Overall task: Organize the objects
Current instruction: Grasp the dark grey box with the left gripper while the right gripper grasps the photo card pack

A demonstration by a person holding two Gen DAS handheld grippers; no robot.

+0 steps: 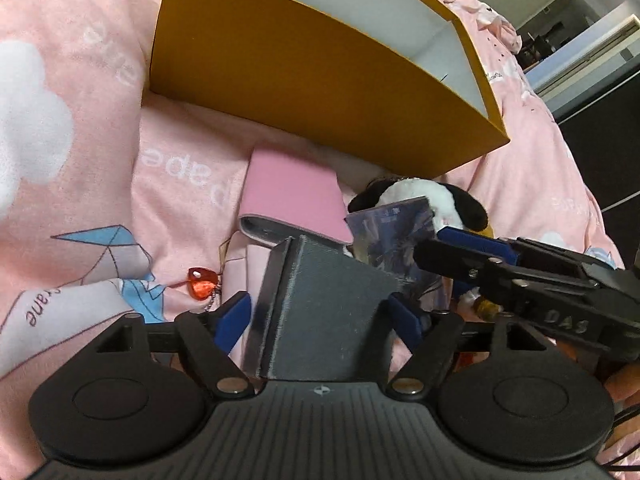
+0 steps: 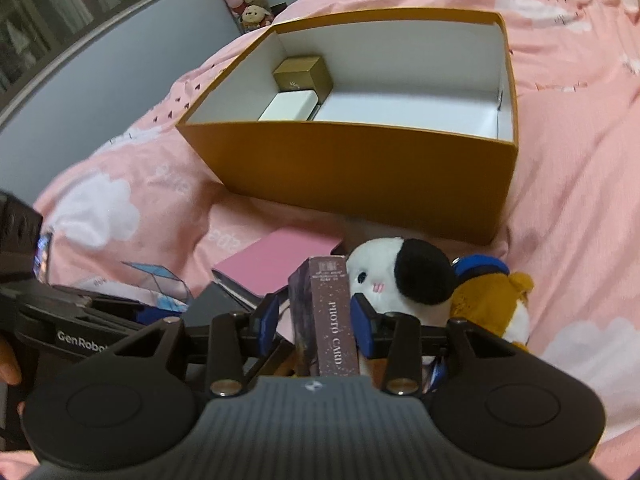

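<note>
My left gripper points down at the bed with a dark grey box standing between its blue pads; a thin gap shows on each side, so it is open. My right gripper straddles an upright purple box marked PHOTO CARD. Its right pad sits against the box, while bedding shows between the left pad and the box, so it is open. The left wrist view also shows the right gripper around that photo card box. The large orange storage box lies open just beyond.
Inside the orange box sit a small gold box and a white box. A pink case, a white-and-black plush, a brown plush and a red heart keychain lie on the pink bedding.
</note>
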